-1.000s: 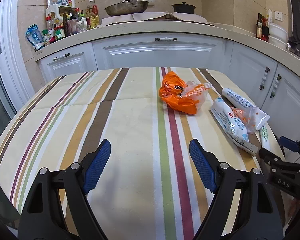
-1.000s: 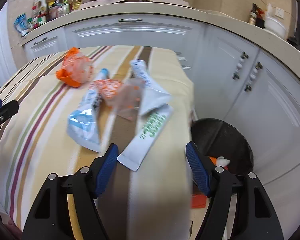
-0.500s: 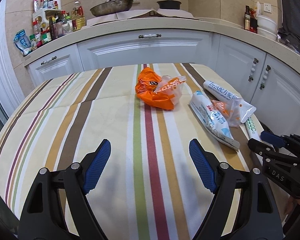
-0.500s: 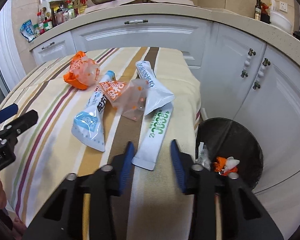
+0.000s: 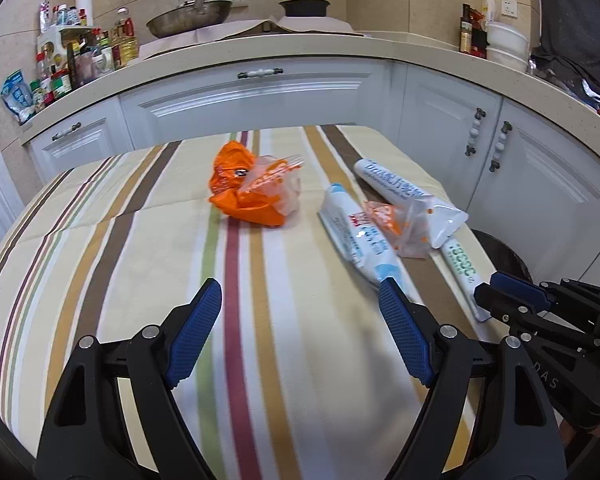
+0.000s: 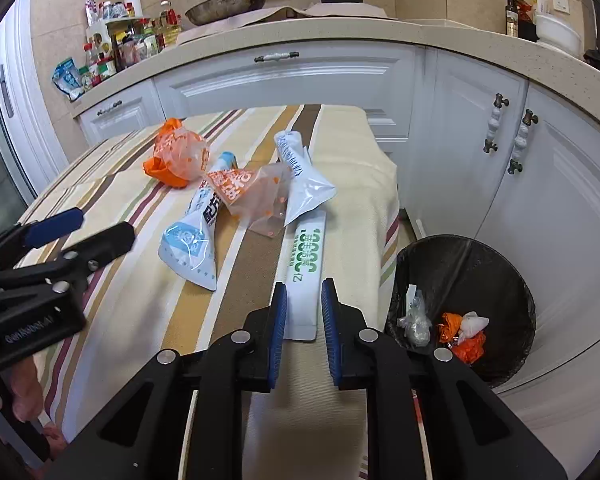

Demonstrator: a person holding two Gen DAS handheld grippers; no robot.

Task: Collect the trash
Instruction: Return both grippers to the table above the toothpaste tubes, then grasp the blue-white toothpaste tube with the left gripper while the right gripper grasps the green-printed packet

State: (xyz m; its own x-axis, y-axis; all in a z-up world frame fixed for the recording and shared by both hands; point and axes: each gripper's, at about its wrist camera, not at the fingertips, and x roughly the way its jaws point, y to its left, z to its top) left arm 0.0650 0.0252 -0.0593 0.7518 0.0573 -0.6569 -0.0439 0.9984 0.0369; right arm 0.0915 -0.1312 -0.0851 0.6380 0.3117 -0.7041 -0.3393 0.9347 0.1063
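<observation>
On the striped table (image 5: pixel 140 240) lie an orange crumpled bag (image 5: pixel 248 196) (image 6: pixel 176 156), a blue-and-white pouch (image 5: pixel 356 236) (image 6: pixel 196 236), a clear orange-printed wrapper (image 5: pixel 400 224) (image 6: pixel 252 192), a white pouch (image 5: pixel 400 192) (image 6: pixel 304 176) and a white sachet with green letters (image 5: pixel 462 268) (image 6: pixel 306 264). My right gripper (image 6: pixel 304 285) (image 5: pixel 487 285) is closing, its jaws astride the sachet's near end, which still lies flat. My left gripper (image 5: pixel 299 286) (image 6: pixel 102 222) hangs open and empty over the cloth, short of the blue-and-white pouch.
A black-lined bin (image 6: pixel 460 264) with some trash in it stands on the floor right of the table's edge. White cabinets and a counter (image 5: pixel 300 44) with bottles, a pan and a pot lie beyond. A hand (image 6: pixel 24 384) holds the left gripper.
The right gripper's jaws have gone from wide apart to narrow around the sachet's end. The left gripper has slid right across the table, nearer the pouches, still open.
</observation>
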